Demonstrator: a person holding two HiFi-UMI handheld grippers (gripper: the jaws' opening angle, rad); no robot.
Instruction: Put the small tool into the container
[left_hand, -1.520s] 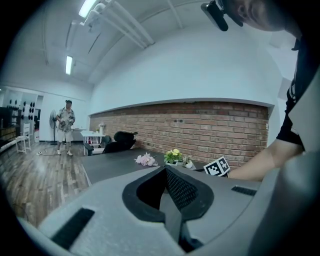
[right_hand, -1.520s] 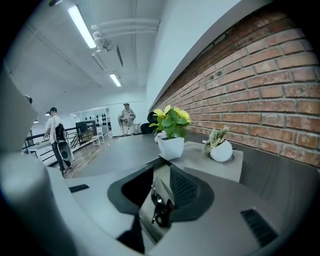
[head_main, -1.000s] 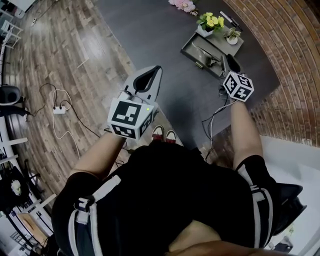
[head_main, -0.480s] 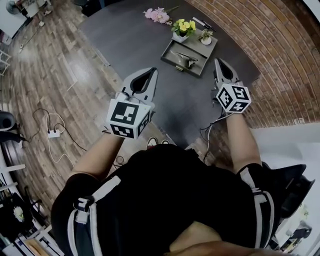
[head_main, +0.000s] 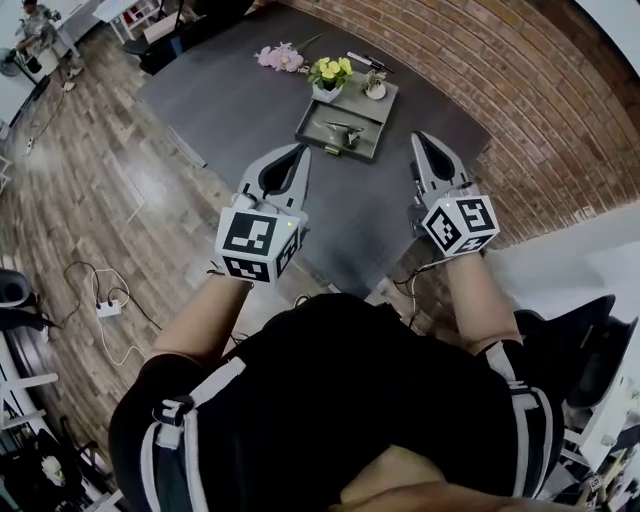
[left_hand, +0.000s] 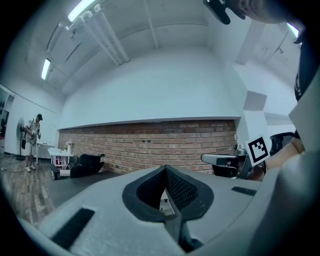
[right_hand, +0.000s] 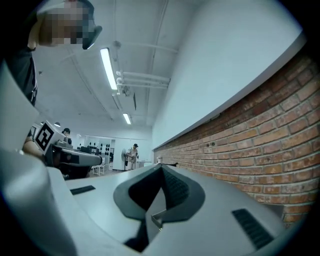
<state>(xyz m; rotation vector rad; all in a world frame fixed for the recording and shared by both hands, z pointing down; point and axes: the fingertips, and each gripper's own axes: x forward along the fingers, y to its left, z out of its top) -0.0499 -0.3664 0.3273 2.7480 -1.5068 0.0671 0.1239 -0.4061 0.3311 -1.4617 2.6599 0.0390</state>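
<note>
My right gripper has let go and drawn back from the tray, its fingers now pressed together on nothing (left gripper likewise). The small tool lies inside the tray, so the job looks done.

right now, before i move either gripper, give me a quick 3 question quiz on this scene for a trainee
1. True or false: the right gripper is holding the metal tool.
2. Which stands closest to the tray? A pink flowers, B yellow flowers, C red flowers.
3. Fill in: the jaws of the left gripper are ____.

Key: 1 false, its jaws are shut on nothing and the tool lies in the tray. 2 B. 3 shut.
</note>
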